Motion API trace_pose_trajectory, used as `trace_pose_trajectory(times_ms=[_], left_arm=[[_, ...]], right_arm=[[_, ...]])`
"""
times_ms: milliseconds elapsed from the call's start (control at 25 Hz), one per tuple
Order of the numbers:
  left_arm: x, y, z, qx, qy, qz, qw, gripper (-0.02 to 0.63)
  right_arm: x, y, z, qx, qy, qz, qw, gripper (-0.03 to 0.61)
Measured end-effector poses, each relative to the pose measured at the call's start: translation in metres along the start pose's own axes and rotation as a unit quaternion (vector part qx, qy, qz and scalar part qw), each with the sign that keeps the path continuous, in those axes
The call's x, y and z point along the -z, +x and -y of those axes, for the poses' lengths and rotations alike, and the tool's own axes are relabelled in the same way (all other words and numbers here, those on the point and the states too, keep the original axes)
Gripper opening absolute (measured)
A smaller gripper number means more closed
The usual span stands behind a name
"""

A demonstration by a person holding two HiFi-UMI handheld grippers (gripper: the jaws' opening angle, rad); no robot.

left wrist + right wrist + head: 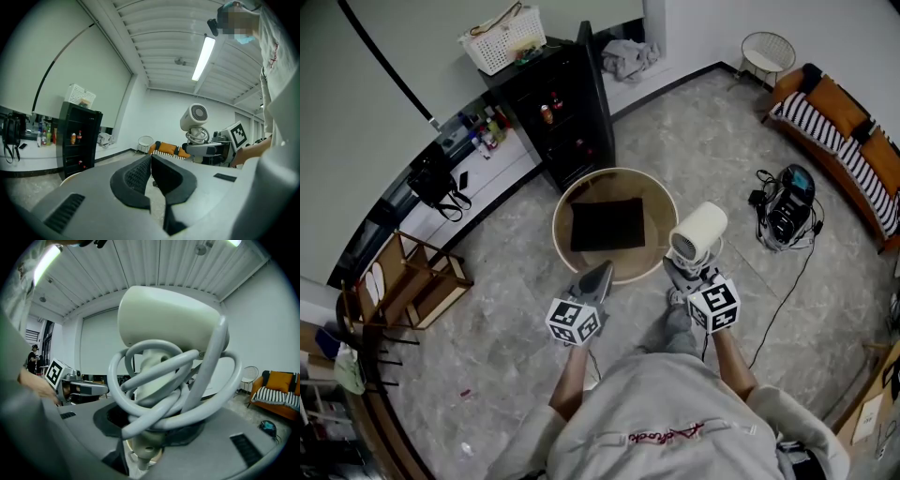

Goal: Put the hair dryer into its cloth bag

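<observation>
My left gripper [600, 272] sits at the near left edge of the round, pale wooden low table [657, 208]. Its jaws are pressed together with nothing between them, as the left gripper view shows plainly.

The flat, black rectangular cloth bag [607, 223] lies in the middle of that table, and I cannot make out which edge is its mouth.

My right gripper [684, 269] hangs at the table's near right edge. Its jaws are clamped on the handle of the cream plastic hair dryer [698, 234], which stands upright with its round barrel over the table's right rim. The dryer's thick grey cord [154, 376] is wound in loops round the handle just above my pads.

So I judge I'm at the carry-in step: the dryer is in hand but not yet in the bag, and the bag lies untouched.

Next, I think my left jaws must part, pinch one layer at the bag's mouth and lift it, so my right can slide the dryer in without the cord loops snagging.
</observation>
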State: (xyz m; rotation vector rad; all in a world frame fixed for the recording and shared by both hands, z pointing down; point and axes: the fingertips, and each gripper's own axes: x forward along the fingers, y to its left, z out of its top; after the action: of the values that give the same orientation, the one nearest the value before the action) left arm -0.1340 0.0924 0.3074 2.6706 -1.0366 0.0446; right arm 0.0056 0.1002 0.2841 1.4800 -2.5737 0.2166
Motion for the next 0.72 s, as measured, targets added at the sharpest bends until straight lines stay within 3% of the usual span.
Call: trace_pose_trajectory(times_ms=[720], left_arm=[[-0.046,0.113,-0.048,-0.052,-0.002,0.010,0.9986,0.032]], right_arm=[[-0.043,0.085,0.108,-0.051,-0.009,0.003,0.999,0.206]])
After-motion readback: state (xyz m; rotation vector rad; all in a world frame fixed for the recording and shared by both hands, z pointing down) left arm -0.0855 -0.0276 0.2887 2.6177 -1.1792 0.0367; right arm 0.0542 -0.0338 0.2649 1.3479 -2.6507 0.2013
